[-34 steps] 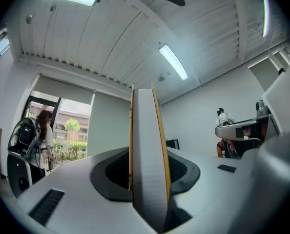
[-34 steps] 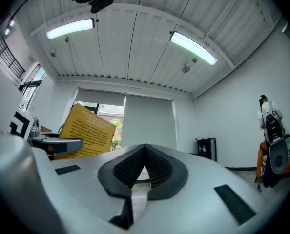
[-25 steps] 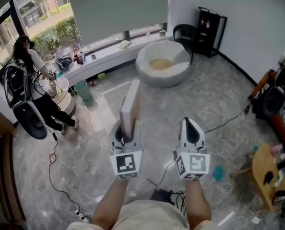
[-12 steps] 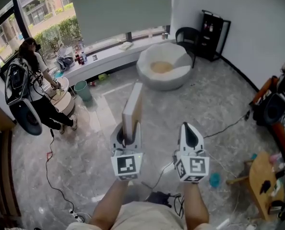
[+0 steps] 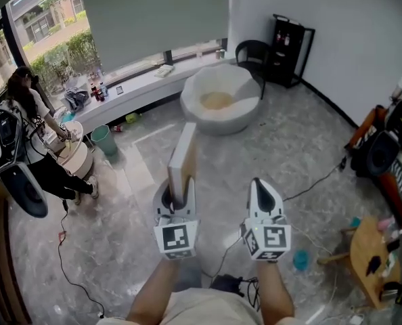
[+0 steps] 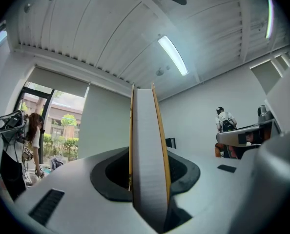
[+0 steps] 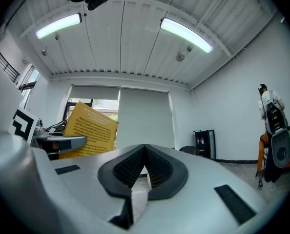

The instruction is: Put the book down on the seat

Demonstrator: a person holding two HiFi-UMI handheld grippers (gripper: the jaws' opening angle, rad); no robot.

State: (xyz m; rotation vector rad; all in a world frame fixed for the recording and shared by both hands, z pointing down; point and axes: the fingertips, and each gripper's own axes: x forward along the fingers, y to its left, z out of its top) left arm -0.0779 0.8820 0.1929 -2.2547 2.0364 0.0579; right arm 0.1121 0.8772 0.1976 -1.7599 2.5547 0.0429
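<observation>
My left gripper is shut on a thick book with a yellow cover and white page edges, and holds it upright over the floor. In the left gripper view the book stands on edge between the jaws of the left gripper. My right gripper hovers beside it, shut and holding nothing. In the right gripper view the right gripper has its pads together, and the book's yellow cover shows to the left. The seat, a round white beanbag with a tan hollow, lies ahead on the floor, well beyond the book.
A person stands at the left by the window ledge, near a green bin. A black chair and a black shelf stand behind the seat. Cables cross the marble floor. A wooden stool and bags are at the right.
The head view has swung a little, so the seat and the person sit further left in the frame. Both grippers and the book keep their pose.
</observation>
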